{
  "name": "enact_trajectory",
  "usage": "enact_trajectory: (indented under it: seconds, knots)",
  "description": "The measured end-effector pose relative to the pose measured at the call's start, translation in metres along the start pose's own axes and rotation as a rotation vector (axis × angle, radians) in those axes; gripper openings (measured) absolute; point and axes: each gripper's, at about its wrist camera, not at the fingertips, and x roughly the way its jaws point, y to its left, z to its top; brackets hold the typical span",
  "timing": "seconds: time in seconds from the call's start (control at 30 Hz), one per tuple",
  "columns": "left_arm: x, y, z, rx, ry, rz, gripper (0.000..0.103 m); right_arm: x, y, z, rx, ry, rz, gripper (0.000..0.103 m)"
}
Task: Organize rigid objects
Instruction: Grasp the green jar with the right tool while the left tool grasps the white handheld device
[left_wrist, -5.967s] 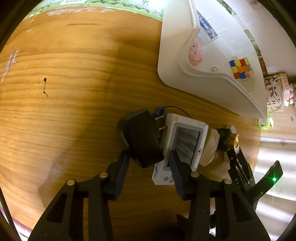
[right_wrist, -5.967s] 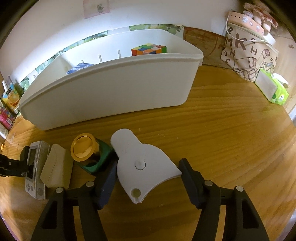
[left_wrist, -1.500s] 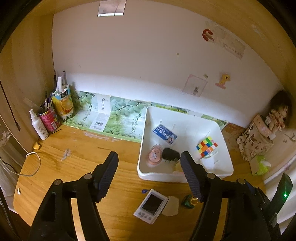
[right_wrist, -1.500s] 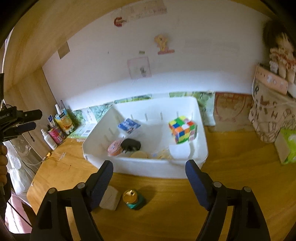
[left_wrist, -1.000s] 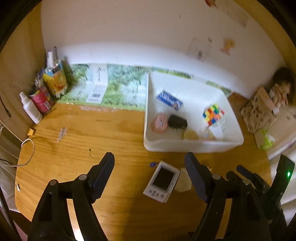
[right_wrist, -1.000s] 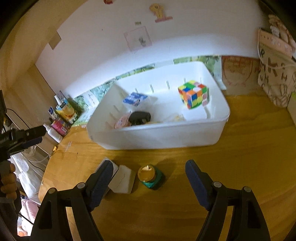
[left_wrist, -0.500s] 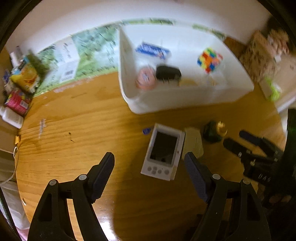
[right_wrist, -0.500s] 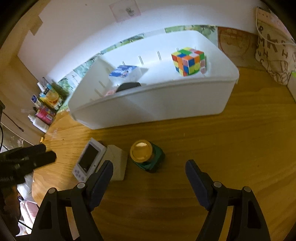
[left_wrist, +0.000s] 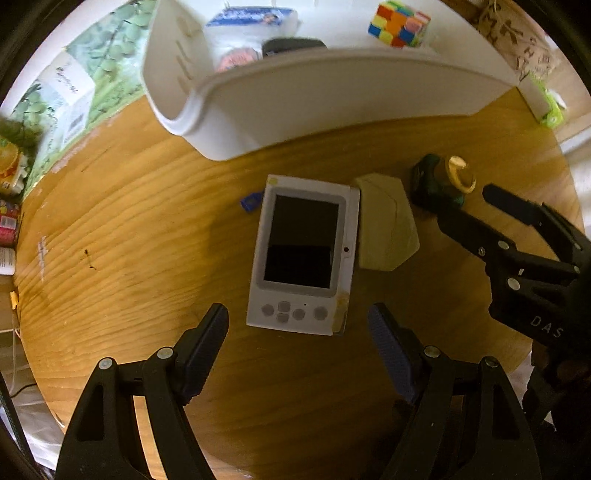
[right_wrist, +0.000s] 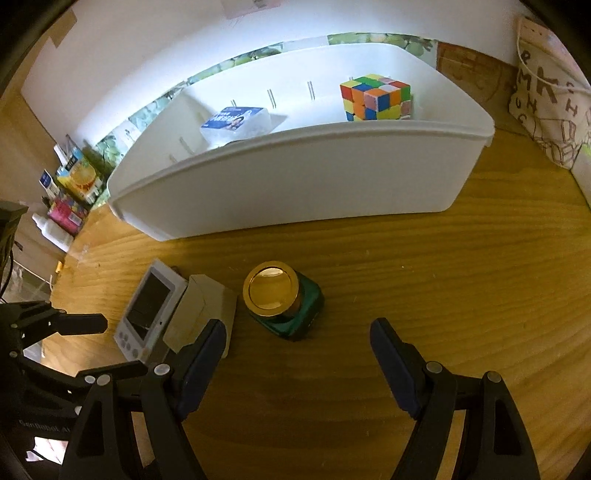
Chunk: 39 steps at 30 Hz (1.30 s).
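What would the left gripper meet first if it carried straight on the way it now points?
Probably the white handheld device lying flat on the table: the open left gripper frames its button end, though depth is unclear.

Readable: "DAS" in pale letters on the black body of the right gripper (left_wrist: 476, 201), seen from the left wrist. Large brown letters "M", "K", "H" and part of an "R" on the cloth bag (right_wrist: 546, 99) at the far right of the table (right_wrist: 406, 277). Faint pale print, roughly "Gen…bot", on the left gripper (right_wrist: 110, 347) body, not fully legible. Blue print on the small box (right_wrist: 236, 122) in the white bin (right_wrist: 295, 173) too blurred to read.
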Motion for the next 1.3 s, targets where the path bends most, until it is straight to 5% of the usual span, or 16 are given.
enact_trajectory:
  seconds: [0.73, 1.13, 1.3]
  knots:
    - [0.035, -0.005, 0.023, 0.011, 0.101, 0.024, 0.079, 0.023, 0.016, 0.006, -0.123, 0.001, -0.038, 0.072]
    - [0.032, -0.020, 0.038, 0.049, 0.084, 0.039, 0.061, 0.028, 0.021, 0.012, -0.173, -0.028, -0.061, 0.055]
    - [0.033, -0.023, 0.043, 0.051, 0.088, 0.042, 0.061, 0.029, 0.022, 0.013, -0.176, -0.034, -0.051, 0.050]
